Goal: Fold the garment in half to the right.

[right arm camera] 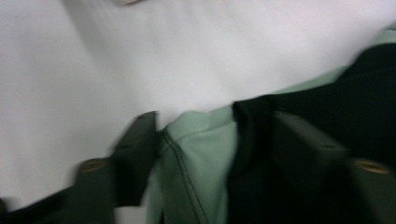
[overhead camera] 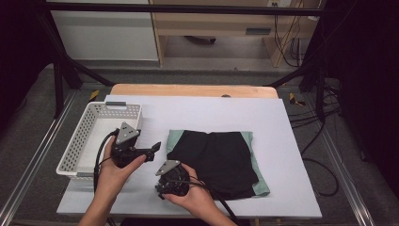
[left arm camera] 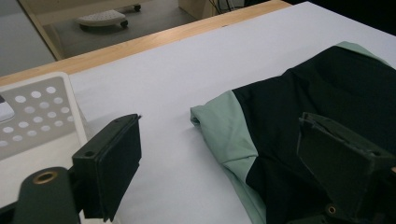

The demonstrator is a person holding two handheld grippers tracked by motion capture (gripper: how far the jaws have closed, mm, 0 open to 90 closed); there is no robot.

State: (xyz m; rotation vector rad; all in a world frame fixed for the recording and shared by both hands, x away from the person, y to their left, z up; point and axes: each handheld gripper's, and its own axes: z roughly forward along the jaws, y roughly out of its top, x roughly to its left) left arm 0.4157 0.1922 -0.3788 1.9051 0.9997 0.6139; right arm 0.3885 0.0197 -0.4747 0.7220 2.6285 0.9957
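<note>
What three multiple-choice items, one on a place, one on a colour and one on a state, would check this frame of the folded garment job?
1. Where is the basket relative to the garment?
A. To its left
B. On top of it
C. To its right

2. What colours is the garment?
A. Red and white
B. Black and pale green
C. Blue and yellow

3. How do the left gripper's jaws stand?
A. Clamped on the basket
B. Wide apart, holding nothing
C. Shut on the garment

Answers:
1 A, the high view shows the basket at the table's left edge.
2 B, a black panel with pale green trim.
3 B, the left gripper view shows bare sheet between the jaws.
</note>
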